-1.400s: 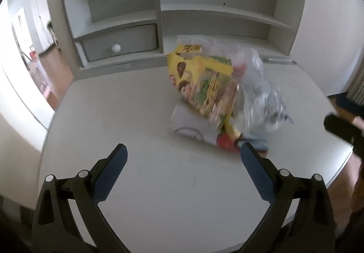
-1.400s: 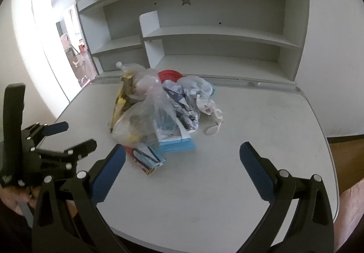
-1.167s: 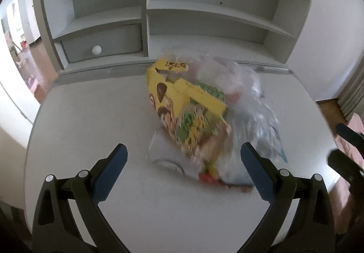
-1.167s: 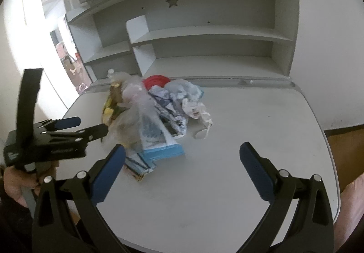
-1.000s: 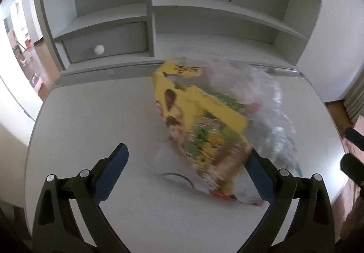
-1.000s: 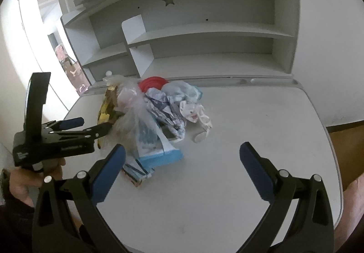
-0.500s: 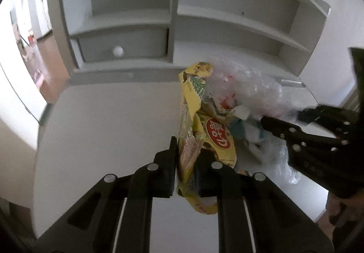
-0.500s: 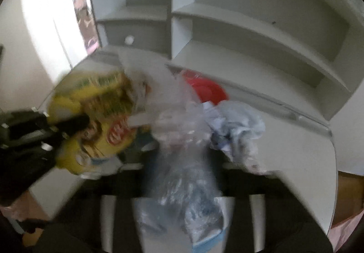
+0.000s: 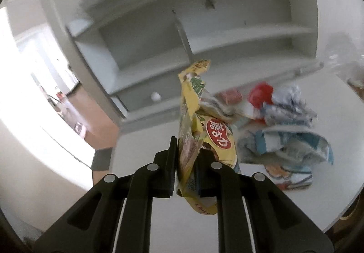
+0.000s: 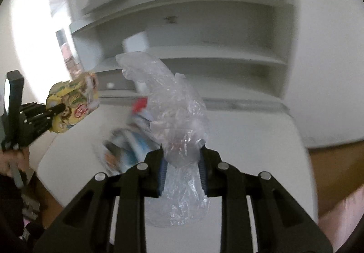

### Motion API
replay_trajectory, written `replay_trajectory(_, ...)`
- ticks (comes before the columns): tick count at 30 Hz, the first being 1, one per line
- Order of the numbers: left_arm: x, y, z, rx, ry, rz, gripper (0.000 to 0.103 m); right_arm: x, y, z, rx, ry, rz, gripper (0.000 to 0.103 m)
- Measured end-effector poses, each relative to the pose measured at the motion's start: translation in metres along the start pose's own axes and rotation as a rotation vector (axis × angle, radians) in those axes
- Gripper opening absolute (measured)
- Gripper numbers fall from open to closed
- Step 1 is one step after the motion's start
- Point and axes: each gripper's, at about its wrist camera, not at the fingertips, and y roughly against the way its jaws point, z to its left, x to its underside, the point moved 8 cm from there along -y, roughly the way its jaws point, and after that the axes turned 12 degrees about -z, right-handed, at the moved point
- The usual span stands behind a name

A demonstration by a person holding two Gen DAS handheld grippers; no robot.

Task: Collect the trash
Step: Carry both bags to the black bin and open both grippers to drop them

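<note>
My left gripper (image 9: 185, 162) is shut on a yellow snack wrapper (image 9: 200, 130) and holds it up above the white desk (image 9: 159, 216). In the right wrist view the same gripper (image 10: 56, 108) and wrapper (image 10: 72, 93) show at the left. My right gripper (image 10: 183, 164) is shut on a clear plastic bag (image 10: 173, 112), lifted off the desk (image 10: 250, 144). A pile of trash stays on the desk: a crumpled blue-and-white wrapper (image 9: 291, 144), a red lid (image 9: 260, 91) and crumpled paper (image 9: 289, 98).
A grey shelf unit (image 9: 193, 43) with a small drawer and white knob (image 9: 155, 96) stands at the back of the desk. The desk's left edge drops to a wooden floor (image 9: 91, 121). The right wrist view is blurred.
Both grippers moved in and shut: the left on the yellow wrapper, the right on the clear bag. Both items have been lifted off the pile and pulled apart.
</note>
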Motion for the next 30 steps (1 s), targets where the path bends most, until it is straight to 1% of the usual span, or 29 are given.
replay_trajectory(1, 0.001, -0.006, 0.0, -0.061, -0.061, 0.007, 0.011, 0.008, 0.007, -0.014, 0.02, -0.02, 0.003, 0.024)
replay_trajectory(2, -0.001, -0.011, 0.001, -0.097, -0.091, 0.005, 0.011, 0.016, 0.014, -0.027, 0.034, -0.039, 0.008, 0.024)
replay_trajectory(3, -0.002, -0.016, 0.002, -0.1, -0.085, 0.01, 0.011, 0.023, 0.019, -0.036, 0.049, -0.052, 0.01, 0.024)
replay_trajectory(4, -0.002, -0.022, 0.005, -0.097, -0.055, 0.024, 0.011, 0.031, 0.025, -0.047, 0.063, -0.066, 0.014, 0.024)
replay_trajectory(6, -0.006, -0.021, 0.01, -0.118, -0.039, 0.034, 0.011, 0.045, 0.036, -0.065, 0.086, -0.1, 0.017, 0.024)
replay_trajectory(7, -0.01, -0.018, 0.007, -0.104, -0.018, 0.027, 0.011, 0.052, 0.042, -0.076, 0.098, -0.121, 0.016, 0.024)
replay_trajectory(9, -0.023, -0.005, -0.015, -0.027, 0.008, 0.0, 0.011, 0.065, 0.057, -0.1, 0.13, -0.155, 0.014, 0.024)
replay_trajectory(10, -0.03, 0.003, -0.029, 0.006, 0.003, -0.011, 0.011, 0.074, 0.068, -0.12, 0.161, -0.184, 0.013, 0.024)
replay_trajectory(12, -0.044, 0.023, -0.073, 0.109, 0.003, -0.05, 0.011, 0.086, 0.082, -0.144, 0.209, -0.227, 0.007, 0.024)
replay_trajectory(13, -0.053, 0.036, -0.104, 0.196, 0.012, -0.08, 0.011, 0.096, 0.095, -0.162, 0.246, -0.254, 0.004, 0.024)
replay_trajectory(15, -0.065, 0.067, -0.178, 0.402, 0.016, -0.131, 0.011, 0.119, 0.124, -0.198, 0.324, -0.31, 0.001, 0.024)
replay_trajectory(16, -0.066, 0.079, -0.205, 0.481, 0.018, -0.146, 0.011, 0.134, 0.139, -0.217, 0.37, -0.344, 0.002, 0.024)
replay_trajectory(17, -0.067, 0.095, -0.242, 0.58, 0.012, -0.153, 0.011, 0.151, 0.156, -0.237, 0.421, -0.382, 0.004, 0.024)
replay_trajectory(18, -0.067, 0.11, -0.276, 0.663, 0.0, -0.164, 0.011, 0.166, 0.17, -0.249, 0.456, -0.412, 0.004, 0.024)
replay_trajectory(19, -0.064, 0.129, -0.317, 0.761, -0.019, -0.17, 0.011, 0.183, 0.186, -0.264, 0.494, -0.455, 0.007, 0.024)
replay_trajectory(21, -0.049, 0.168, -0.396, 0.949, -0.094, -0.175, 0.011, 0.216, 0.217, -0.288, 0.563, -0.528, 0.011, 0.024)
replay_trajectory(23, -0.028, 0.189, -0.448, 1.028, -0.159, -0.169, 0.011, 0.253, 0.246, -0.309, 0.636, -0.594, 0.029, 0.024)
replay_trajectory(24, -0.015, 0.196, -0.473, 1.072, -0.191, -0.147, 0.011, 0.269, 0.257, -0.317, 0.661, -0.62, 0.039, 0.024)
replay_trajectory(25, 0.003, 0.203, -0.501, 1.126, -0.222, -0.114, 0.011, 0.294, 0.269, -0.326, 0.694, -0.661, 0.059, 0.024)
replay_trajectory(26, 0.021, 0.204, -0.523, 1.152, -0.256, -0.075, 0.011, 0.31, 0.276, -0.332, 0.704, -0.686, 0.073, 0.024)
replay_trajectory(27, 0.036, 0.196, -0.538, 1.164, -0.284, -0.032, 0.011, 0.325, 0.277, -0.335, 0.714, -0.713, 0.092, 0.024)
replay_trajectory(28, 0.055, 0.193, -0.559, 1.176, -0.321, 0.008, 0.011, 0.348, 0.281, -0.34, 0.727, -0.751, 0.12, 0.024)
replay_trajectory(30, 0.089, 0.184, -0.598, 1.176, -0.394, 0.099, 0.011, 0.377, 0.283, -0.343, 0.73, -0.792, 0.156, 0.024)
